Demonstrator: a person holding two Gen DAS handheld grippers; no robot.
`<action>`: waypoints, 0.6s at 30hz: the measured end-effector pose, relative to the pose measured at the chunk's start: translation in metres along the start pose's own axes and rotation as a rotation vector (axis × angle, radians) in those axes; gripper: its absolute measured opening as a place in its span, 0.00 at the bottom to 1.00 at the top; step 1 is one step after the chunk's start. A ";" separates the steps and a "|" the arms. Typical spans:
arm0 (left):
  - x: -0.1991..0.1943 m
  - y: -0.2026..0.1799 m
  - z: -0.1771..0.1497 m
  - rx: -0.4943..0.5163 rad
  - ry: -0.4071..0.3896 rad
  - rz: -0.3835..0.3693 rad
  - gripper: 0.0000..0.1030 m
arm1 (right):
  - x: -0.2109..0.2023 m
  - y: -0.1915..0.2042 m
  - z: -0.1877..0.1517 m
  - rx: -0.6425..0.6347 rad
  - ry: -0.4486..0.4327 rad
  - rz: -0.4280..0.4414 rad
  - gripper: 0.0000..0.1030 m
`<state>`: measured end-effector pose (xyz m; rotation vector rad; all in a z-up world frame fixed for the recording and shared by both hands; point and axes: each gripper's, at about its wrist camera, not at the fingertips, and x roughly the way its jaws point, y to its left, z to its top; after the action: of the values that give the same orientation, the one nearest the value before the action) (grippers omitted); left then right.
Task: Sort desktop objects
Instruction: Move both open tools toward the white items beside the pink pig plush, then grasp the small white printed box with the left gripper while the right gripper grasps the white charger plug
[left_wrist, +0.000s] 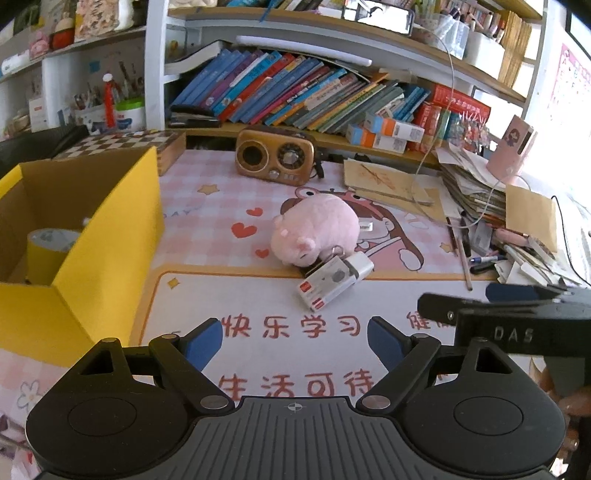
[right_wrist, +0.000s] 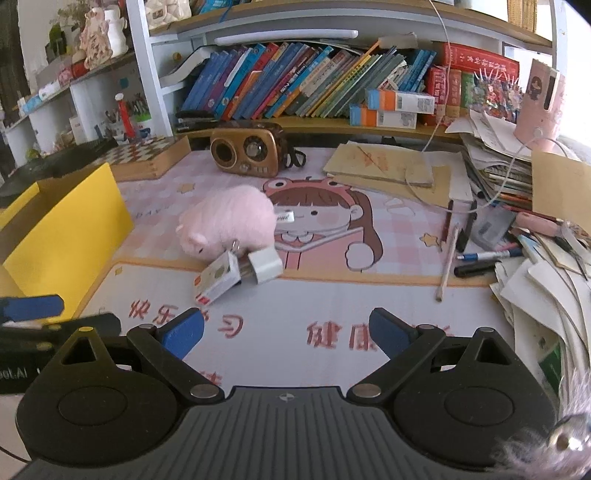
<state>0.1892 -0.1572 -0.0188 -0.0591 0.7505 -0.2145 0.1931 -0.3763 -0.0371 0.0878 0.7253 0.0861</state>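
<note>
A pink plush pig lies mid-desk on the printed mat. Against its front lie a small white-and-red box, a binder clip and a white charger plug. An open yellow cardboard box stands at the left with a roll of tape inside. My left gripper is open and empty, short of the small box. My right gripper is open and empty too, to the right of the box. Each gripper shows at the edge of the other's view.
A brown retro radio and a chessboard box stand at the back under a shelf of books. Pens, pencils and stacked papers crowd the right side. Brown envelopes lie behind.
</note>
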 end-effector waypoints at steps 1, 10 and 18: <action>0.003 -0.001 0.001 0.004 0.001 0.001 0.84 | 0.002 -0.002 0.003 0.000 -0.002 0.005 0.94; 0.041 -0.013 0.014 0.069 0.006 -0.042 0.63 | 0.021 -0.019 0.020 0.003 -0.014 0.009 0.94; 0.089 -0.024 0.024 0.143 0.057 -0.061 0.54 | 0.030 -0.032 0.031 0.021 -0.020 0.002 0.94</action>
<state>0.2647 -0.2008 -0.0582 0.0607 0.7892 -0.3285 0.2376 -0.4060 -0.0377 0.1095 0.7065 0.0793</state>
